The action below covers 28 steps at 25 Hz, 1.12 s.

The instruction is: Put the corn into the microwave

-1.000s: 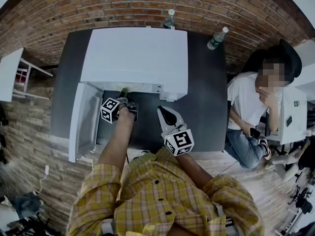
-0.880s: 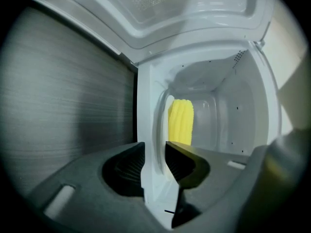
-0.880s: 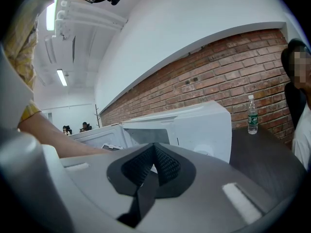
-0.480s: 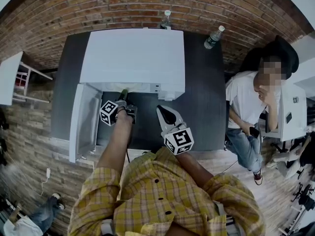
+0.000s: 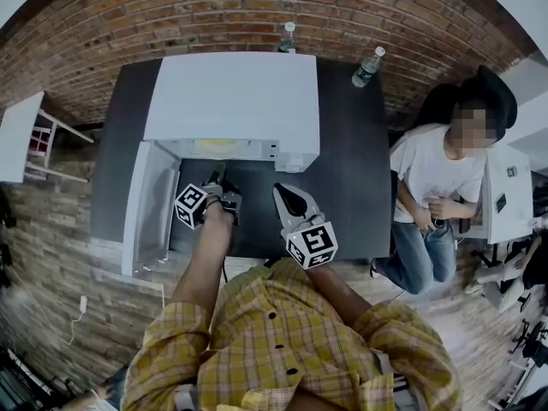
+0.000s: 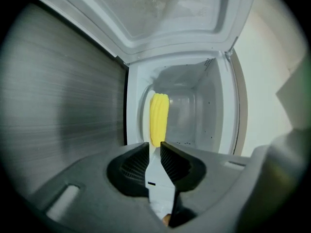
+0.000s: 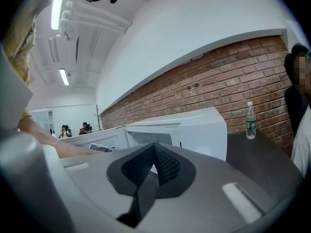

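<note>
Five items, largest first.

1. Surface: dark top against a brick wall, on which the microwave is carried.
2. Microwave: white, its cavity facing the person.
3. Door: swung fully out to the left side, so the opening is left bare.
4. Hand-held grippers, two.
   - The left hand-held gripper is held just outside the opening and pointed into the cavity. Its jaws are closing to a narrow slit, and nothing is caught between them.
   - The right hand-held gripper is held over the surface to the right of the opening. Its jaws are drawn together on nothing.
5. Corn: one yellow cob, laid inside the cavity and free of both grippers.
   - It lies straight ahead of the left jaws, beyond their tips.
   - Its long axis is set across the cavity's width, parallel to the front.
   - The left hand-held gripper is the nearer one.

The placing is judged done, and the door is not yet shut.
</note>
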Motion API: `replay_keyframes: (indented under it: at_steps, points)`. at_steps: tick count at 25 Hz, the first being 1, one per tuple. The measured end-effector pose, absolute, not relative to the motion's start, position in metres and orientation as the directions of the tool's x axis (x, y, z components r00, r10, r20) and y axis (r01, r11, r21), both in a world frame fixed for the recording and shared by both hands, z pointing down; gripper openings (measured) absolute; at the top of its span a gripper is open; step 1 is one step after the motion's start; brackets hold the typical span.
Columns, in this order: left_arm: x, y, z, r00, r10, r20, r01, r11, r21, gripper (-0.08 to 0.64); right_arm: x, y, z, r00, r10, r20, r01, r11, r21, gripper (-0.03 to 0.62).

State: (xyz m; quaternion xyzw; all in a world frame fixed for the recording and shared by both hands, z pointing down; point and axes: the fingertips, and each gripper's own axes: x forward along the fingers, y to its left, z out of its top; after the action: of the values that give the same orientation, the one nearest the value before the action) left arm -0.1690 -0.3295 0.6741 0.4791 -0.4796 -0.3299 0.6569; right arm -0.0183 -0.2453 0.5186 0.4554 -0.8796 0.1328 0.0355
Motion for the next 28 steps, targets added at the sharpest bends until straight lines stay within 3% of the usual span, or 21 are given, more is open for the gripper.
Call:
replay_keyframes:
  at_steps: [4, 26, 28]
  points:
    - [-0.166, -0.314, 0.66, 0.335, -0.898, 0.284, -0.032, 0.291, 0.956, 0.0, -0.02, -0.236, 0.513, -0.581, -0.794, 0.176, -0.812, 0.55, -0.195, 0.005]
    - [-0.137, -0.225, 0.548, 0.509, -0.86, -0.036, -0.09, -0.095, 0.991, -0.002, -0.019, -0.181, 0.507, -0.532, -0.827, 0.181, -0.844, 0.5, -0.196, 0.005]
    - [-0.136, -0.217, 0.543, 0.524, -0.851, -0.035, -0.148, -0.131, 0.98, -0.002, -0.02, -0.178, 0.507, -0.532, -0.827, 0.182, -0.843, 0.498, -0.201, 0.005]
